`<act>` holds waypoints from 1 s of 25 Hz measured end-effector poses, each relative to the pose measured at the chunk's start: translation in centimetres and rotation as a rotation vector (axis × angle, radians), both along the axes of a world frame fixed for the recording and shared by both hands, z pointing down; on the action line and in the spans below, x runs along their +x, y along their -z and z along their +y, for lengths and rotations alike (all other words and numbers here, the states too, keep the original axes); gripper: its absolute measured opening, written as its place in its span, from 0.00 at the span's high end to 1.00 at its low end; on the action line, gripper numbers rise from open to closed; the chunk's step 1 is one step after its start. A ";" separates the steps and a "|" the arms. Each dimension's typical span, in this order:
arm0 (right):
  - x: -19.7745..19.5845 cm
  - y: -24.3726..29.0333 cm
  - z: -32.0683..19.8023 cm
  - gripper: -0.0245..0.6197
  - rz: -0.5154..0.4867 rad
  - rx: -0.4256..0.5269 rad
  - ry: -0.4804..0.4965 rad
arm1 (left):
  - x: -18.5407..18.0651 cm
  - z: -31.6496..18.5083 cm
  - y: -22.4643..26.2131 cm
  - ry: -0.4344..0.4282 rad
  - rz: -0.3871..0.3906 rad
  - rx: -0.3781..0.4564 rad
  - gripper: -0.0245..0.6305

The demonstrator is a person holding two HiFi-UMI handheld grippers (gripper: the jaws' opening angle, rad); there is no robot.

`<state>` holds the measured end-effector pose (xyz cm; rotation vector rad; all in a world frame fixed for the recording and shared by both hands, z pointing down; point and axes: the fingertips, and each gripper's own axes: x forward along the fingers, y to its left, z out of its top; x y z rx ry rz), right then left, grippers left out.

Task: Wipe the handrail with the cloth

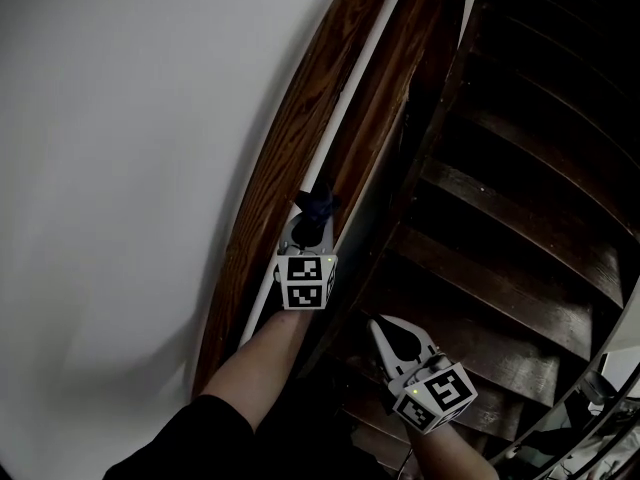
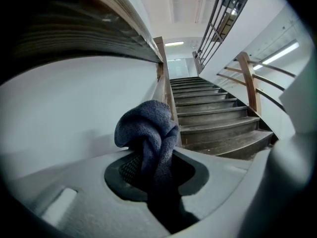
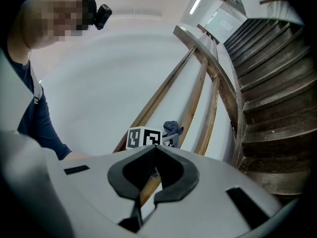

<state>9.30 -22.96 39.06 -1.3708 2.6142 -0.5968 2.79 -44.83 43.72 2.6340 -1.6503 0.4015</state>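
A dark blue knitted cloth (image 1: 319, 206) is bunched in my left gripper (image 1: 308, 228), which is shut on it right at the brown wooden handrail (image 1: 296, 138) that runs up along the white wall. In the left gripper view the cloth (image 2: 147, 133) bulges out between the jaws of the left gripper (image 2: 156, 158), and the handrail (image 2: 164, 81) climbs ahead. My right gripper (image 1: 384, 330) hangs lower right over the stairs, shut and holding nothing. In its own view the right gripper (image 3: 155, 147) has its tips touching, with the cloth (image 3: 172, 128) and handrail (image 3: 164, 94) beyond.
A white wall (image 1: 120, 168) borders the rail on the left. Dark wooden steps (image 1: 510, 218) curve away to the right. A metal railing (image 1: 598, 408) shows at the bottom right. The person's arm (image 1: 262, 353) reaches along the rail.
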 end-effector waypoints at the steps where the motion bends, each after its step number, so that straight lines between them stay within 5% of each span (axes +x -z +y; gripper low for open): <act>1: 0.2 0.5 -0.3 0.95 0.001 0.004 -0.004 | 0.3 -0.3 0.4 -0.001 0.000 0.001 0.81; 17: 0.4 2.5 -1.8 0.95 0.009 0.019 -0.034 | 3.8 -4.3 4.0 -0.040 -0.008 0.040 0.81; 25: 1.0 3.9 1.1 0.95 0.022 0.043 -0.049 | 4.3 0.4 5.4 -0.087 0.033 0.053 0.81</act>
